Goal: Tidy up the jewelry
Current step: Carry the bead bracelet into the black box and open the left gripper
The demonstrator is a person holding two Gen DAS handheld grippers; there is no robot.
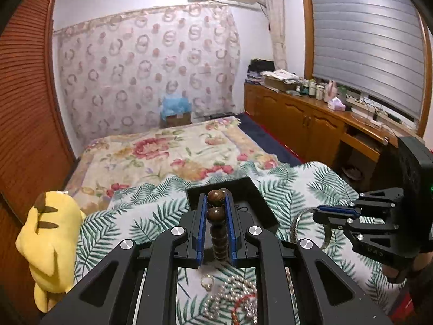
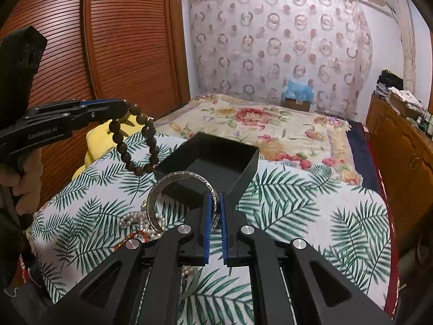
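Observation:
My left gripper is shut on a brown wooden bead bracelet, which hangs from it as a loop above the leaf-print cloth. A silver engraved bangle is pinched in my shut right gripper and held off the cloth; the left wrist view shows that gripper and the bangle at the right. An open black box stands just beyond both grippers, also seen past the left fingers. On the cloth below lie a pearl necklace, a red bead string and a small ring.
The leaf-print cloth covers a surface in front of a floral bed. A yellow plush toy sits at the left edge. A wooden wardrobe is on the left and a cluttered wooden cabinet on the right. A hand holds the left gripper.

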